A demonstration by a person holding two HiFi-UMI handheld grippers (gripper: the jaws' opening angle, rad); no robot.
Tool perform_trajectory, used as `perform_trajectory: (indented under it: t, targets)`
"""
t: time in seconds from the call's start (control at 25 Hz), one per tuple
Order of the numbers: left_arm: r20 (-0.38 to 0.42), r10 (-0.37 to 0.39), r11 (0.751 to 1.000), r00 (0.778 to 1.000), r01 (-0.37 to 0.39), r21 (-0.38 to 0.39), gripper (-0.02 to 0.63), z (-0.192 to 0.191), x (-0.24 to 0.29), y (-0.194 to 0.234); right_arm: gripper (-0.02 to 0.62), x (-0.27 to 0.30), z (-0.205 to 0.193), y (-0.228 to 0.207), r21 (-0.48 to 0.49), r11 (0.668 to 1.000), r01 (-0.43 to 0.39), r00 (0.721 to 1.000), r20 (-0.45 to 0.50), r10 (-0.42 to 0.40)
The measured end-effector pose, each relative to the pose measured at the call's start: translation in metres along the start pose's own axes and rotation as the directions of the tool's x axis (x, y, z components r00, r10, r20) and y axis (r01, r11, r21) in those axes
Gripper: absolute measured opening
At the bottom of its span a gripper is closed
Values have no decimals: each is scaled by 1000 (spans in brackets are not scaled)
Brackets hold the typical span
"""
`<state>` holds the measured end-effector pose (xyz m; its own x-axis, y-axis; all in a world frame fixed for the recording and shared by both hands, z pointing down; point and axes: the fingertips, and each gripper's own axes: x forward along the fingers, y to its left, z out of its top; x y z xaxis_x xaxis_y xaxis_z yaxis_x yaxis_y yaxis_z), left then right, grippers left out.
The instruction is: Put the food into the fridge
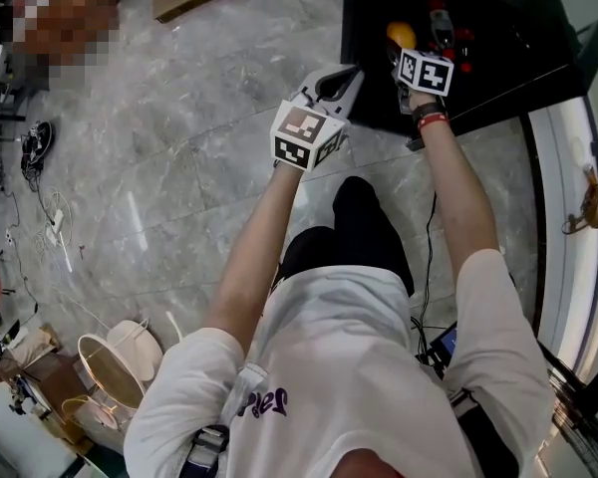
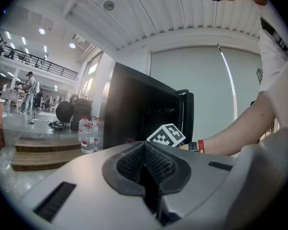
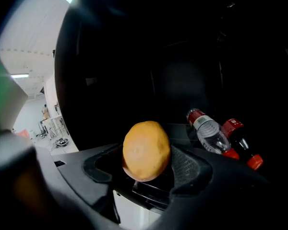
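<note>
one orange fruit (image 3: 146, 150) sits clamped in the right tool (image 3: 147, 166), inside the dark fridge (image 1: 518, 58), bottles (image 3: 209, 133) at its two o'clock, while the left tool (image 2: 145, 174), pinched together and empty, hangs outside at eight o'clock.

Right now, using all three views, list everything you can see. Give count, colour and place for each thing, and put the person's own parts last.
fridge: one, black, open, ahead of both grippers
orange: one, orange, between the right gripper's jaws
clear bottle: one, red cap, inside the fridge
dark bottle: one, red cap, beside the clear bottle
water bottles: a few, clear, on the wooden step
wooden step: one, brown, left of the fridge
floor: grey marble
baskets: at least two, cream, on the floor behind the person
cables: several, on the floor at left
left gripper: one, grey, jaws together, empty
right gripper: one, dark, closed on the orange
wristband: one, red, right wrist
</note>
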<state>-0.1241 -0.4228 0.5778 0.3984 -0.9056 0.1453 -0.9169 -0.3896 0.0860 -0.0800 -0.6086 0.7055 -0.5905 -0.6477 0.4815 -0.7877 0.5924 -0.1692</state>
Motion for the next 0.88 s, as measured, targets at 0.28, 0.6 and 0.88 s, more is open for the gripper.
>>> perform_trajectory:
  t: [0.28, 0.6, 0.88]
  targets:
    - [11, 6, 1000, 1000, -6, -24, 18, -4, 9, 9, 324, 25, 0, 1, -73, 997, -25, 1000, -21, 24]
    - [17, 6, 998, 1000, -5, -61, 18, -17, 19, 16, 324, 45, -3, -14, -103, 995, -17, 1000, -25, 15]
    - [14, 23, 998, 1000, -22, -66, 18, -22, 24, 25, 324, 62, -3, -19, -95, 995, -29, 999, -28, 26]
